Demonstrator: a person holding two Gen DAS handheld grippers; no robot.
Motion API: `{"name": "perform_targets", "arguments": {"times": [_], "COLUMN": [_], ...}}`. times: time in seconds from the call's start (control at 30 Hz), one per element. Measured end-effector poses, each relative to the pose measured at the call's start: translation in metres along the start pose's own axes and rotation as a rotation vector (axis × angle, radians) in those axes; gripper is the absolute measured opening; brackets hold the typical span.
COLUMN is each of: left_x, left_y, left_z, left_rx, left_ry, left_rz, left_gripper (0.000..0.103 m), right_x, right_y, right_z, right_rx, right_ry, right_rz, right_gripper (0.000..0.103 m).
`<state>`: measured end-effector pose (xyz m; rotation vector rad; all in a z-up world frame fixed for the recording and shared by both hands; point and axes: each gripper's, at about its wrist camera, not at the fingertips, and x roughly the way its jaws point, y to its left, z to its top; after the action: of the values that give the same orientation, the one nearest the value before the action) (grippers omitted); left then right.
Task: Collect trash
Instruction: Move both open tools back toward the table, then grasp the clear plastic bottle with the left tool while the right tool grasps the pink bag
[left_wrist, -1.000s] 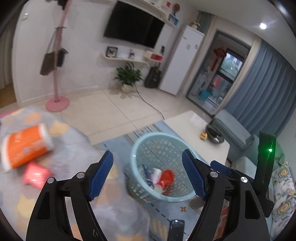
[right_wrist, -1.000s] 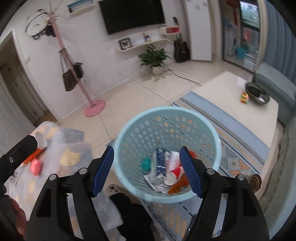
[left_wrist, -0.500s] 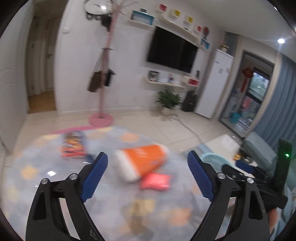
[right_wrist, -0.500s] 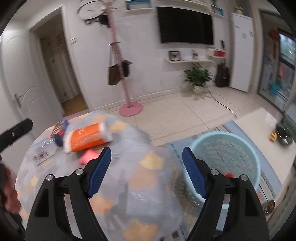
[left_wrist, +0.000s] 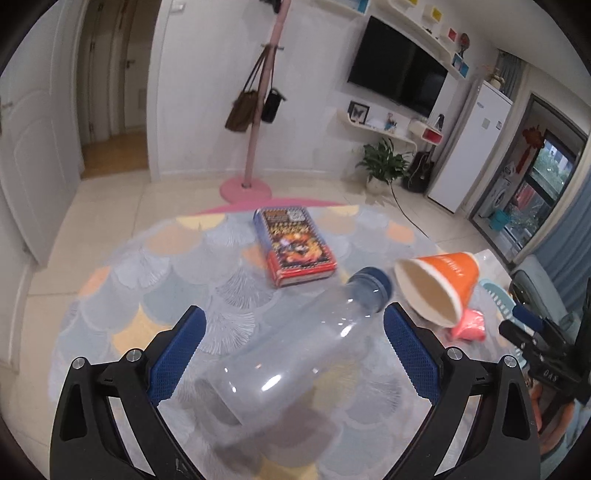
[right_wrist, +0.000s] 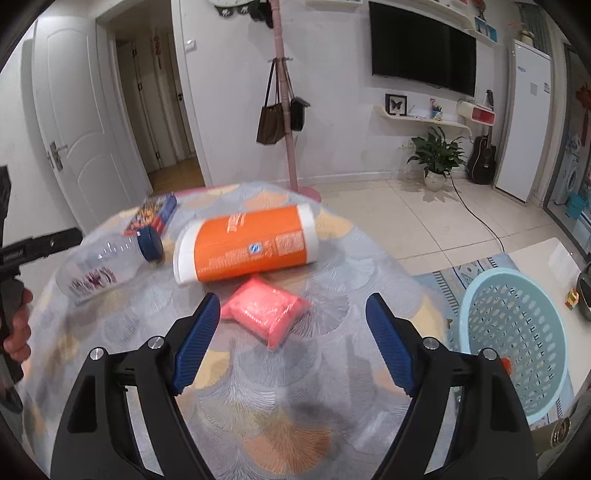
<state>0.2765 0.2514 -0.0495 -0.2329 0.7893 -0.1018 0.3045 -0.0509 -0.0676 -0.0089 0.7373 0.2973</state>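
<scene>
A clear plastic bottle (left_wrist: 295, 354) with a blue cap lies on the patterned round table (left_wrist: 155, 258), between the opening jaws of my left gripper (left_wrist: 294, 314); the pads do not touch it. Right of it lie an orange-and-white paper cup (left_wrist: 443, 284) on its side and a pink packet (left_wrist: 469, 326). My right gripper (right_wrist: 292, 300) stands open just short of the pink packet (right_wrist: 266, 310), with the orange cup (right_wrist: 247, 243) and the bottle (right_wrist: 99, 266) beyond. A red and blue box (left_wrist: 295, 243) lies farther back.
A light blue perforated basket (right_wrist: 517, 332) stands on the rug on the floor, right of the table. A pink coat stand (right_wrist: 284, 110) with bags, a potted plant (right_wrist: 436, 155) and a low white table (right_wrist: 546, 254) stand beyond. A hand (right_wrist: 16, 328) holds the left gripper at the left edge.
Both views have swung from the basket on the floor over to the tabletop. The left jaws have spread wider, and the bottle now lies between them.
</scene>
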Motion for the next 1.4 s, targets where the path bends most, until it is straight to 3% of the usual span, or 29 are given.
{"name": "perform_targets", "arguments": {"times": [0.17,0.23,0.3,0.47,0.63,0.73,0.8,0.87,1.03,1.1,1.17,1.2,1.23,1.27,1.4], "left_x": [0.017,0.02,0.022,0.023,0.035,0.034,0.031,0.023,0.009,0.003,-0.002,-0.004,-0.006,-0.008,-0.016], "left_y": [-0.007,-0.013,-0.022,-0.041,-0.036,-0.035,-0.035,-0.033,-0.037,-0.038,-0.041,-0.045,-0.046,-0.046,-0.05], "left_z": [-0.003,-0.007,-0.014,-0.032,-0.034,-0.035,-0.036,-0.039,-0.052,-0.056,-0.06,-0.061,-0.062,-0.061,-0.066], "left_rx": [0.047,0.084,0.126,0.181,0.106,0.085,0.078,0.052,0.033,0.025,0.026,0.024,0.021,0.018,0.012], "left_ry": [0.078,0.11,0.162,0.227,0.225,0.183,0.165,0.153,0.136,0.124,0.115,0.111,0.103,0.094,0.073], "left_rz": [-0.059,-0.028,0.056,0.079,0.13,0.149,0.158,0.112,0.096,0.082,0.077,0.073,0.067,0.061,0.055], "left_gripper": [0.093,0.092,0.085,0.085,0.073,0.068,0.052,0.046,0.045,0.045,0.045,0.045,0.045,0.045,0.045], "right_x": [0.009,0.01,0.014,0.026,0.037,0.046,0.053,0.057,0.061,0.06,0.061,0.059,0.058,0.056,0.044], "right_y": [-0.002,-0.002,0.001,0.011,0.02,0.021,0.019,0.02,0.025,0.028,0.035,0.037,0.039,0.041,0.05], "right_z": [-0.001,0.003,0.008,0.017,0.014,0.009,0.01,0.011,0.01,0.008,0.003,0.001,0.001,0.0,-0.009], "right_rx": [-0.006,-0.016,-0.04,-0.104,-0.162,-0.192,-0.194,-0.209,-0.281,-0.295,-0.32,-0.328,-0.331,-0.333,-0.37], "right_ry": [0.023,0.03,0.048,0.089,0.118,0.152,0.181,0.198,0.2,0.203,0.216,0.212,0.211,0.213,0.196], "right_rz": [0.0,0.011,0.036,0.07,0.086,0.101,0.117,0.128,0.108,0.122,0.123,0.122,0.133,0.152,0.154], "right_gripper": [0.077,0.077,0.077,0.077,0.078,0.08,0.08,0.08,0.08,0.076,0.061,0.058,0.043,0.038,0.037]}}
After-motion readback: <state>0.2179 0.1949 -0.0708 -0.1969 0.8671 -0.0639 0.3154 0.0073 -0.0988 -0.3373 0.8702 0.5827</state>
